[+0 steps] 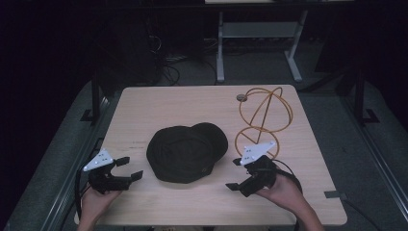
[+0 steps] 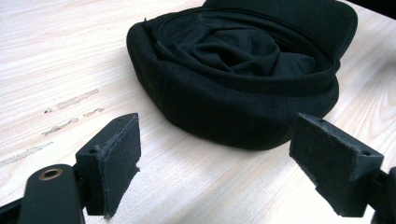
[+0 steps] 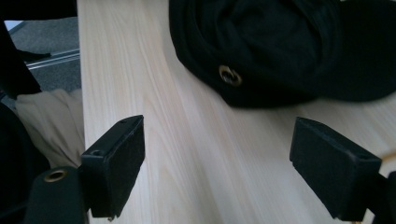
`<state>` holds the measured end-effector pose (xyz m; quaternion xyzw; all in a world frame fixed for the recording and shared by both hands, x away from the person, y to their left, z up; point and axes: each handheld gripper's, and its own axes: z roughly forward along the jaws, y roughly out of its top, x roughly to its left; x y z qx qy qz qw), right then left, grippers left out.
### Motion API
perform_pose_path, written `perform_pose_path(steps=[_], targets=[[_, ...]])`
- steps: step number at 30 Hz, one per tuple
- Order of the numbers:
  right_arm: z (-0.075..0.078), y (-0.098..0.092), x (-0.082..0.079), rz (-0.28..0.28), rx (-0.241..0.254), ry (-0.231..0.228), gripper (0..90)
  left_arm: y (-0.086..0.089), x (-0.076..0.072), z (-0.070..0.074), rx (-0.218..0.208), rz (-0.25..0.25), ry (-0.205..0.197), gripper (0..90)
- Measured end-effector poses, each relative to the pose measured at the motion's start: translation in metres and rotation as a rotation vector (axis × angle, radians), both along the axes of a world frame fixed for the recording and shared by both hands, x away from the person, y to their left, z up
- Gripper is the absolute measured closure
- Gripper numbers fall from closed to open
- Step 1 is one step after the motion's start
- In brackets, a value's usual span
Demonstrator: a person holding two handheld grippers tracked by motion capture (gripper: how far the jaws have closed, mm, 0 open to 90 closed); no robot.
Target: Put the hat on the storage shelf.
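Observation:
A black cap (image 1: 186, 151) lies upside down in the middle of the pale wooden table (image 1: 159, 103), its brim toward the far right. The left gripper view looks into the cap's (image 2: 243, 70) hollow crown. My left gripper (image 1: 130, 168) rests near the table's left front, open, jaws pointing at the cap from a short gap away, nothing between them (image 2: 215, 154). My right gripper (image 1: 235, 174) is open at the right front, also aimed at the cap (image 3: 261, 51), whose small brass eyelet (image 3: 230, 75) shows on its side. Nothing sits between the right gripper's (image 3: 217, 154) jaws.
An orange wire stand (image 1: 263, 118) made of looped rings stands at the table's right, just behind my right gripper. A small round disc (image 1: 241, 97) lies near the far edge. Dark floor, cables and a desk frame (image 1: 255, 43) lie beyond the table.

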<state>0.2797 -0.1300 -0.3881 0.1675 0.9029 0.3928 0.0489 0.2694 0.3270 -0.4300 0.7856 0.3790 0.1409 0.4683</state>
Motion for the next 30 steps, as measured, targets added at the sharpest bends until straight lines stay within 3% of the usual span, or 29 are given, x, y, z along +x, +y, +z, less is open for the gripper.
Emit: perform_pose_path(steps=[15, 30], targets=[[0.01, 0.068, 0.029, 0.132, -0.068, -0.022, 22.7, 0.0, 0.001, 0.001, -0.01, -0.003, 0.002, 15.9], [0.011, 0.114, 0.043, 0.185, -0.118, -0.028, 38.2, 0.0, 0.003, -0.001, -0.01, -0.007, 0.018, 16.4]])
